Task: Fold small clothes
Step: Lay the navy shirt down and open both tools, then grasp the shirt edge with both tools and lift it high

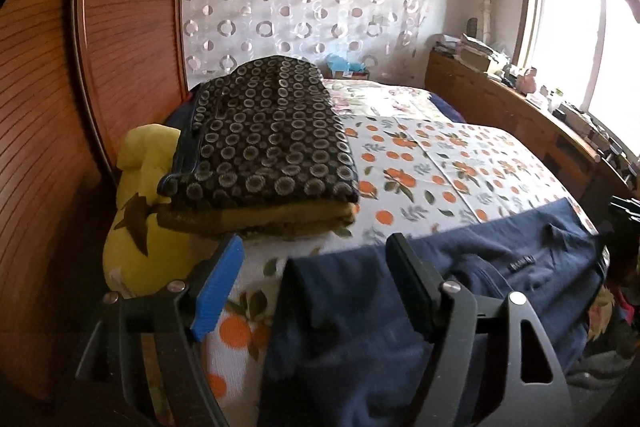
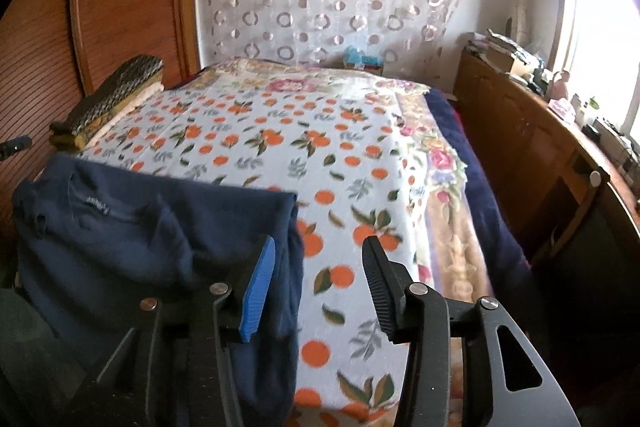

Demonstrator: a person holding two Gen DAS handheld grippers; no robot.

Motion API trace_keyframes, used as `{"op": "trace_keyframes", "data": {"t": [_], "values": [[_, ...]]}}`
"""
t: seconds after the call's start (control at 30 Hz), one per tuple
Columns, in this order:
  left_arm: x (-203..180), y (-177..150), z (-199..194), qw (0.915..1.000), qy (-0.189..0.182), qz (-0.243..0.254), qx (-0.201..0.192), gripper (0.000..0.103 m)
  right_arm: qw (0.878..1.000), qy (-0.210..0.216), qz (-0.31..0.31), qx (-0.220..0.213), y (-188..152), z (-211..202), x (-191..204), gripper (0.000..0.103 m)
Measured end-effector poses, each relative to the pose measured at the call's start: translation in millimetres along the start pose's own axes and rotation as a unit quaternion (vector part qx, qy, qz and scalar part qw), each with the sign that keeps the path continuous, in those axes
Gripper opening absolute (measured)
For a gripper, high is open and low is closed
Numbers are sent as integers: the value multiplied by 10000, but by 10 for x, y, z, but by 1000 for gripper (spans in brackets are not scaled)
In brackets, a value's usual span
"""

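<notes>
Beyond the navy garment [image 2: 152, 227] the bed [image 2: 352, 155] lies open — only the folded dotted blanket [image 1: 264, 139] blocks its far-left edge.

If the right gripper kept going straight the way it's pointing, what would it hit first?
Probably the orange-print bedspread: the open right gripper points down at it, with the navy garment just off to one side.

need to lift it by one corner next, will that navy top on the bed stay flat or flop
Probably flops: the navy top already lies wrinkled, its edge sagging over the bed. It looks thin and light, so one corner likely trails the rest. The knit may drag on the fuzzy cover.
</notes>
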State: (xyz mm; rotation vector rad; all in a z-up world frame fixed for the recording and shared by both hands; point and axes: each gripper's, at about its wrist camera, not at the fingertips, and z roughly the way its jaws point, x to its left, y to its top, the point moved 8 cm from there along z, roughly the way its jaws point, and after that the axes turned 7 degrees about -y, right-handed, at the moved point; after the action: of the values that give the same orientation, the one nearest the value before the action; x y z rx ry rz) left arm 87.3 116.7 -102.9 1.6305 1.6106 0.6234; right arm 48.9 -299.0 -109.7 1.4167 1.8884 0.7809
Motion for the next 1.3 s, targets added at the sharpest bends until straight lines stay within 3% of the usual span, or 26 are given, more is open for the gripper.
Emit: {"op": "trace_keyframes", "data": {"t": [0.23, 0.47, 0.7, 0.87, 1.03, 1.13, 1.2, 1.3], "values": [[128, 18, 341, 9994, 6, -76, 332, 74, 9999, 109, -48, 12, 35, 277, 150, 58], [201, -193, 616, 9957, 96, -126, 916, 74, 9984, 449, -84, 335, 81, 816, 294, 58], [204, -378, 690, 9932, 41, -140, 1152, 75, 9961, 488, -173, 709, 43, 1206, 400, 58], [191, -407, 678, 9932, 1, -125, 1160, 74, 9959, 518, 28, 739, 72, 1256, 331, 68], [108, -388, 683, 9931, -267, -64, 1141, 57, 9954, 584, 48, 763, 78, 1305, 360, 71], [26, -389, 674, 9925, -395, 8, 1155, 40, 9951, 650, -27, 740, 68, 1317, 401, 71], [-32, -400, 671, 9921, -451, 92, 1170, 22, 9950, 692, -107, 708, 58, 1310, 453, 70], [-102, -378, 631, 9925, -447, 217, 1112, 10, 9934, 915, -295, 619, 47, 1258, 563, 44]]}}
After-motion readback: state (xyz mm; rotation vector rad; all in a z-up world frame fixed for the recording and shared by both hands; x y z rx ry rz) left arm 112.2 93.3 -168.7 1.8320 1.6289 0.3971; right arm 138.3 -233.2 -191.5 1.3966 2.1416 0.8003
